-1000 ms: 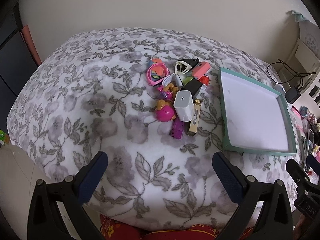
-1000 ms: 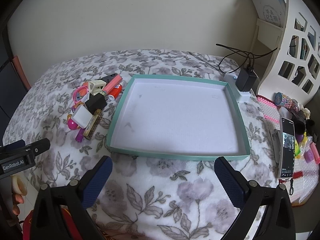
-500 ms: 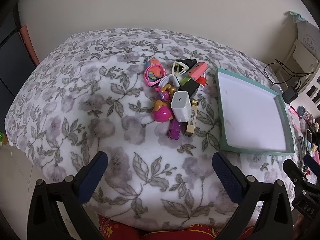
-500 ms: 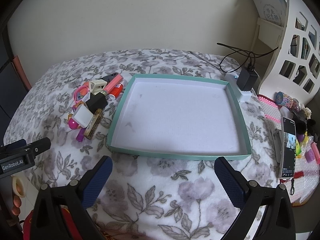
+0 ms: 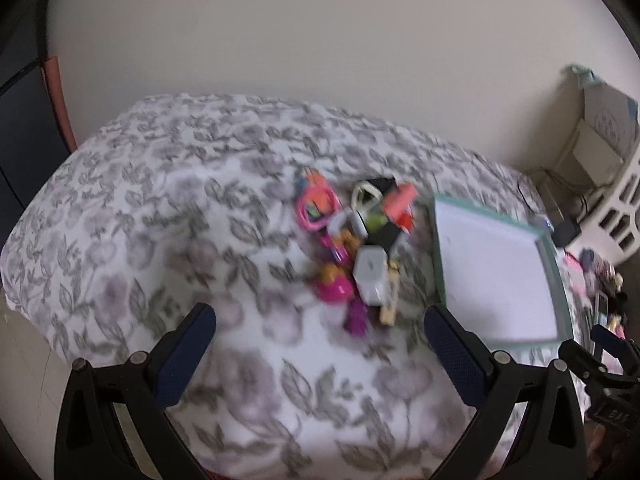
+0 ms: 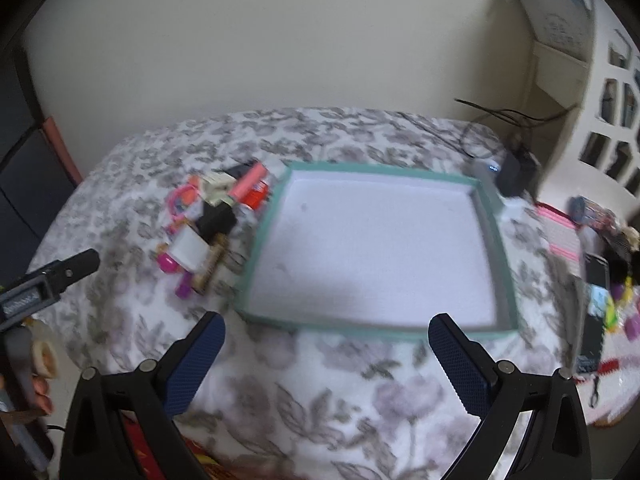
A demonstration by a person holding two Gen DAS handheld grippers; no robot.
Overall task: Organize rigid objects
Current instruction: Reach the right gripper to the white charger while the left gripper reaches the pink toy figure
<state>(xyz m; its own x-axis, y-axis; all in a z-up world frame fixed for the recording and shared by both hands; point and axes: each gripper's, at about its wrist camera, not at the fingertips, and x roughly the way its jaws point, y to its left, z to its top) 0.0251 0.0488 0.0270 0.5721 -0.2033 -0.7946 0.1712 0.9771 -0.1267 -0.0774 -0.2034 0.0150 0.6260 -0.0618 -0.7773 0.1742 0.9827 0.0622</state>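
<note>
Both claws hang released and hold nothing: the left claw [image 5: 320,344] faces the pile of small objects [image 5: 360,248] on the floral bed [image 5: 160,220]; the right claw [image 6: 326,344] faces the bare teal tray [image 6: 260,240] just beside the pile. Judged best: start with the white charger block [image 5: 372,276] on top, pinching its flat sides; the frames are blurred, so aim slowly.

Setting: home bedroom. Floral bedspread [image 6: 280,380], white cut-out shelf unit [image 6: 608,92], plugged-in charger [image 6: 516,168], plain wall.
</note>
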